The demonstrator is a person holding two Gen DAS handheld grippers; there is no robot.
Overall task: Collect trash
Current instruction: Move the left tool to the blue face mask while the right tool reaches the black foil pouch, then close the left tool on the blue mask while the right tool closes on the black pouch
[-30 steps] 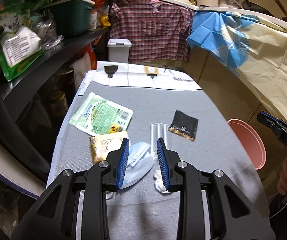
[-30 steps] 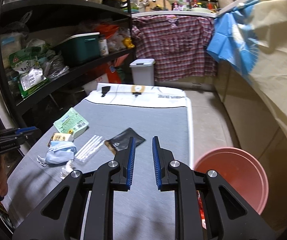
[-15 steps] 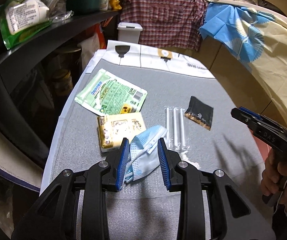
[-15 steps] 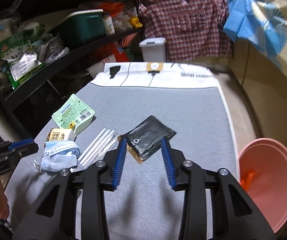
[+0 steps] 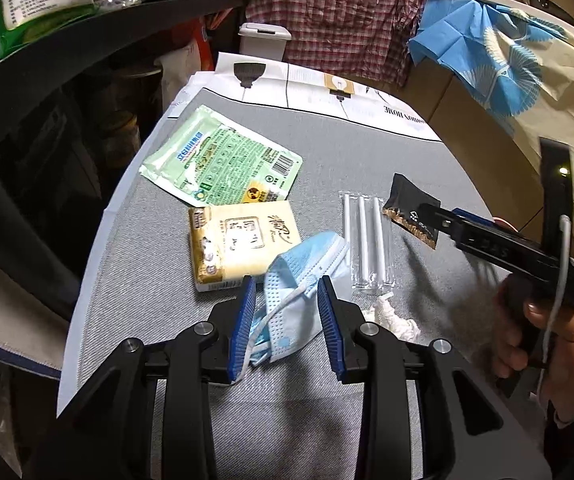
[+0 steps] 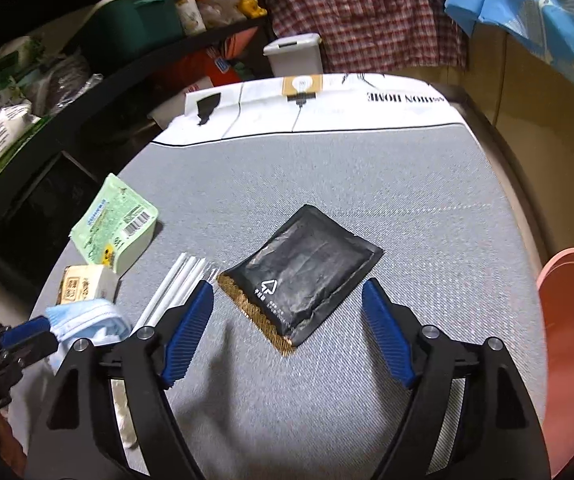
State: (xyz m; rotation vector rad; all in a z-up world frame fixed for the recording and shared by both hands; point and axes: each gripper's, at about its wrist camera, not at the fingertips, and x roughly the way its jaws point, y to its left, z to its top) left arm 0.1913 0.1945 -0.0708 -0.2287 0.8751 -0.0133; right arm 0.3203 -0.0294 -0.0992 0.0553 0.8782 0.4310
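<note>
A crumpled blue face mask lies on the grey table. My left gripper is open, its fingers on either side of the mask. A black sachet with a gold edge lies mid-table. My right gripper is open wide, its tips just short of the sachet's near corner. The sachet and right gripper also show in the left wrist view. The mask shows at the right wrist view's left edge.
A green wipes pack, a yellow tissue pack, a clear pack of white straws and a crumpled white tissue lie on the table. A pink bucket stands off the right edge. Shelves line the left.
Both grippers moved forward and down. The left one now straddles the mask. The right one opened wider and came up to the black sachet.
</note>
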